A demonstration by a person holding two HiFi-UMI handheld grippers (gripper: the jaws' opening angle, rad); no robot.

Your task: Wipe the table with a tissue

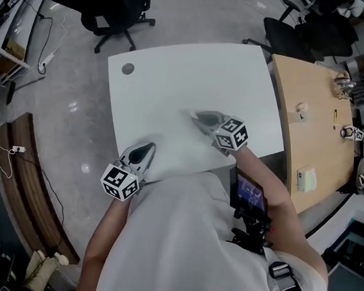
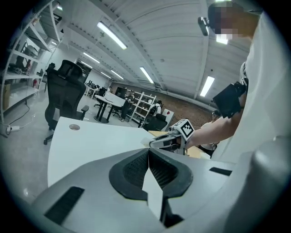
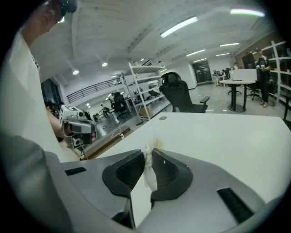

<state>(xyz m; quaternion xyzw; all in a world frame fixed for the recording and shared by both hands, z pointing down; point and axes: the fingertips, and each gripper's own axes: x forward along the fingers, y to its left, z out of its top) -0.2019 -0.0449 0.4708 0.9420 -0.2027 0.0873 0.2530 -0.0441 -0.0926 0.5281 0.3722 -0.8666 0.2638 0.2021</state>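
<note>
tissue [image 3: 148, 170] is pinched tight in the right gripper [image 1: 197, 117], which sits low over the table [image 1: 173, 86], roughly mid-table and a bit toward the near edge. left gripper [image 1: 148, 147] is clenched on nothing, tips just over the table's near left edge. small grey disc [image 1: 127, 68] at the table's far left corner.

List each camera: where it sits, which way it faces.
Head view: on the person's head, facing steeply down at the white table; shows left gripper, right gripper, arms, torso.
Left gripper view: on the left gripper, along its shut, empty jaws across the table; right forearm shows.
Right gripper view: on the right gripper, along jaws shut on the tissue; shirt shows.
Shared: each gripper view sees the other gripper.
</note>
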